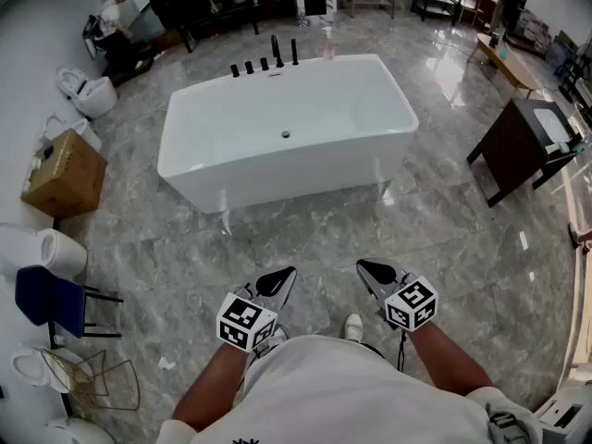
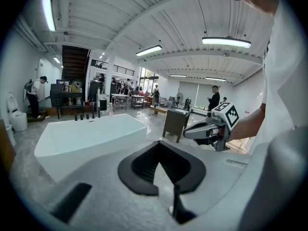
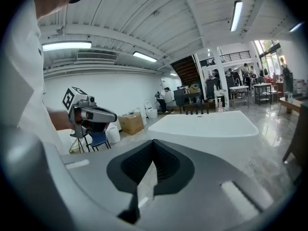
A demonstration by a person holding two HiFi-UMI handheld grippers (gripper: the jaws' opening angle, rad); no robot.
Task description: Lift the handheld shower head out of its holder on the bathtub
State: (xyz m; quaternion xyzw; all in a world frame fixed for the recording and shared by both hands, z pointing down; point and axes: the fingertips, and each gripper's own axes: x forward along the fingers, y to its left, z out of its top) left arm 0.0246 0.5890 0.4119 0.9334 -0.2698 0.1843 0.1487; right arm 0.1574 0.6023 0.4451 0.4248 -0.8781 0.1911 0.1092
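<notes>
Both tools are held low in front of the body, well short of the target. Left gripper [image 1: 288,272]: jaws closed tip to tip, nothing between them (confirmed in the left gripper view). Right gripper [image 1: 363,265]: jaws likewise fully closed and empty. The two sit side by side, apart, tips angled slightly downward toward the white bathtub [image 1: 190,169], which stands on the grey marble floor [image 1: 305,239] ahead of them, with bare floor between. A row of black fittings [image 1: 250,66] stands on the tub's far rim. The slim upright stick at the right end of that row appears to be the shower head [image 1: 294,52], seated upright in its holder; detail is too small to confirm. Neither gripper is near it. The tub interior is bare, with the drain [image 1: 285,134] at mid-floor. Surroundings: cardboard box [image 1: 63,169] and blue chair [image 1: 51,299] to the left, dark cabinet [image 1: 523,146] to the right, and a person [image 1: 111,21] bent over at far left.
</notes>
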